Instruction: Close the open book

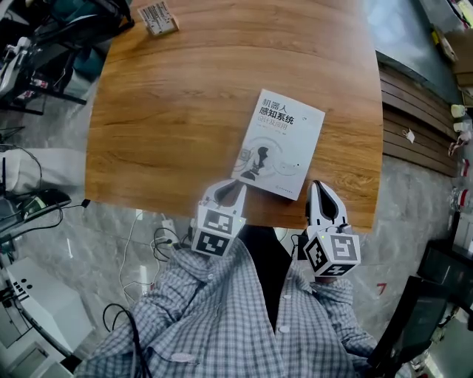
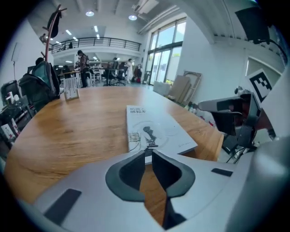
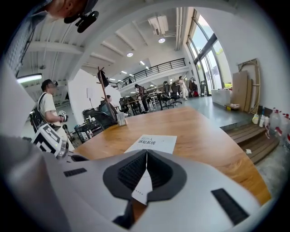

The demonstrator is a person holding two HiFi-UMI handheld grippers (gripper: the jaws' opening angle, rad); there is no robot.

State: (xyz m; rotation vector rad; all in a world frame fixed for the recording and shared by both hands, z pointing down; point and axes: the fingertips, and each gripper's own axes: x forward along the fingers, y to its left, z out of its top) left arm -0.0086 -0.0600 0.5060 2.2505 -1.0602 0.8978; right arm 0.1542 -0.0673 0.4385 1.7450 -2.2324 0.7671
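Pointing down at closed book [image 1: 283, 140]: left gripper [image 1: 235, 190], right gripper [image 1: 319, 190].

Hidden, clipped or too small to read

Cut short by the head view's top edge: far end of table [image 1: 185, 111]. Covered behind right gripper [image 3: 146, 152]: near end of book [image 3: 154, 144]. Too small to read: print on small box [image 1: 158, 18]. Too distant to make out: people [image 2: 82, 63].

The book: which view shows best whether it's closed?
Head view: the book lies whole, cover up and closed. The left gripper view shows it foreshortened beyond the jaws; the right gripper view shows only its far part above the jaws.
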